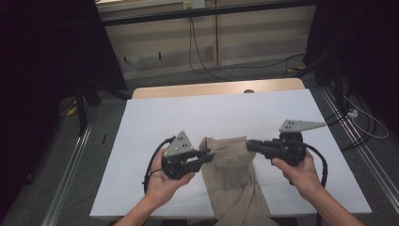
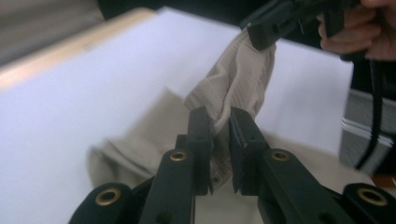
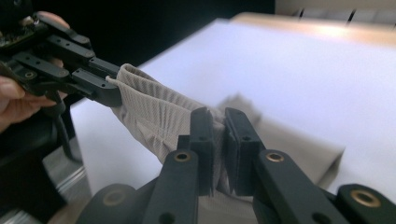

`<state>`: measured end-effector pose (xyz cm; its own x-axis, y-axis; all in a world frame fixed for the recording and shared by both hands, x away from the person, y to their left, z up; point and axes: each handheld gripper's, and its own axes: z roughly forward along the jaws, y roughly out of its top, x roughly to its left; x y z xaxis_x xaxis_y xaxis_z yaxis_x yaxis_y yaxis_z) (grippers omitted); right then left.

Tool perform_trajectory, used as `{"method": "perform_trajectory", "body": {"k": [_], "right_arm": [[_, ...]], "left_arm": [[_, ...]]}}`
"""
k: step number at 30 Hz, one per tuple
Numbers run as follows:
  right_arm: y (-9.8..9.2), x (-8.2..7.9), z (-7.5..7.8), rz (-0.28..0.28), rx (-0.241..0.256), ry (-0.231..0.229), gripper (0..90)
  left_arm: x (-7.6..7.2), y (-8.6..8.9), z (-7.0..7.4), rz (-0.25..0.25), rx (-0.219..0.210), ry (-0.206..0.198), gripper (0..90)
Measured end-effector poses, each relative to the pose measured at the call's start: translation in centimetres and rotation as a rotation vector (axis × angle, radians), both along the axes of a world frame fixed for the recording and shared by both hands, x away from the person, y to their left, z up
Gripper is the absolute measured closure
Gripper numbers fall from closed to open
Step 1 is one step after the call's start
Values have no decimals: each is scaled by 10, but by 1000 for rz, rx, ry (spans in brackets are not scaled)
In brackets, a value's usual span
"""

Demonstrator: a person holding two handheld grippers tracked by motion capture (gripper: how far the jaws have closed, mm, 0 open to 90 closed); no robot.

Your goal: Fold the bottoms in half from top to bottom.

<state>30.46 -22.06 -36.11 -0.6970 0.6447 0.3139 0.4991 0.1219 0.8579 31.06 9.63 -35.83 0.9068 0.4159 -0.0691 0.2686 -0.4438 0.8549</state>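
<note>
We see a beige ribbed cloth [image 1: 233, 174] lying on the white tabletop [image 1: 155, 122], near the front edge and about the middle of it; its lower part hangs over this edge toward the person. The upper end of the cloth is lifted off the surface and held from 2 sides. The left tool [image 1: 205, 155] is closed on the left corner of this end; in the left gripper view its 2 jaws pinch a fold of the fabric [image 2: 219, 126]. The right tool [image 1: 250, 145] is closed on the right corner, and the right gripper view shows the fabric [image 3: 163, 121] squeezed between its jaws. Between both tools the cloth is stretched, with some wrinkles. Each tool is held by a hand [image 1: 162, 186] coming from below.
</note>
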Motion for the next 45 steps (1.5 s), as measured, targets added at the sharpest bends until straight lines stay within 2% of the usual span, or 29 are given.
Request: {"method": "perform_trajectory", "body": {"k": [1, 2, 4, 6, 8, 11, 13, 14, 16, 17, 19, 21, 23, 25, 27, 30, 32, 34, 35, 37, 39, 41, 42, 45], "right_arm": [[1, -4, -10, 7, -14, 9, 827], [2, -7, -17, 13, -31, 17, 826], [4, -14, -38, 28, -48, 62, 825], [4, -20, -49, 42, -85, 71, 822], [5, -25, -56, 58, -107, 88, 815], [7, -36, -63, 77, -131, 101, 797], [8, -43, -65, 93, -155, 102, 770], [9, -47, -65, 89, -167, 96, 751], [10, -55, -68, 101, -200, 106, 694], [9, -59, -69, 110, -211, 114, 661], [7, -66, -72, 128, -210, 140, 615], [6, -68, -70, 133, -198, 135, 551], [6, -66, -66, 128, -172, 118, 486], [5, -62, -60, 107, -156, 95, 416], [2, -56, -55, 99, -133, 68, 373], [-2, -42, -51, 59, -148, 51, 321], [-3, -27, -52, 31, -192, 37, 350], [-4, -9, -54, -2, -210, 48, 376], [-5, 1, -54, -14, -225, 49, 410], [-4, 23, -54, -46, -266, 32, 464], [-4, 45, -55, -77, -281, 37, 553], [-2, 65, -57, -102, -311, 28, 566], [-1, 75, -59, -106, -313, 44, 563], [5, 97, -67, -117, -324, 72, 556]], "left_arm": [[-2, 0, -7, -8, 15, 12, 799], [-3, -1, -19, -19, 49, 26, 798], [-5, -2, -37, -31, 64, 53, 797], [-9, -3, -50, -56, 86, 81, 791], [-16, -4, -57, -81, 118, 83, 787], [-26, -4, -63, -105, 148, 83, 778], [-32, -4, -64, -124, 156, 96, 769], [-35, -4, -65, -128, 157, 90, 766], [-42, -2, -67, -169, 188, 95, 738], [-46, -1, -70, -186, 185, 107, 719], [-50, 4, -74, -188, 189, 143, 689], [-50, 6, -73, -184, 175, 137, 662], [-45, 9, -67, -147, 145, 133, 587], [-38, 13, -61, -106, 120, 118, 474], [-28, 18, -57, -78, 101, 101, 421], [-8, 21, -55, -5, 97, 55, 345], [11, 21, -56, 49, 91, 45, 348], [33, 18, -60, 100, 95, 69, 348], [43, 15, -61, 116, 109, 67, 348], [63, 8, -62, 130, 149, 38, 348], [83, 1, -60, 165, 139, 52, 348], [100, -7, -59, 191, 144, 51, 345], [107, -10, -60, 198, 136, 52, 346], [119, -21, -67, 201, 139, 107, 345]]}}
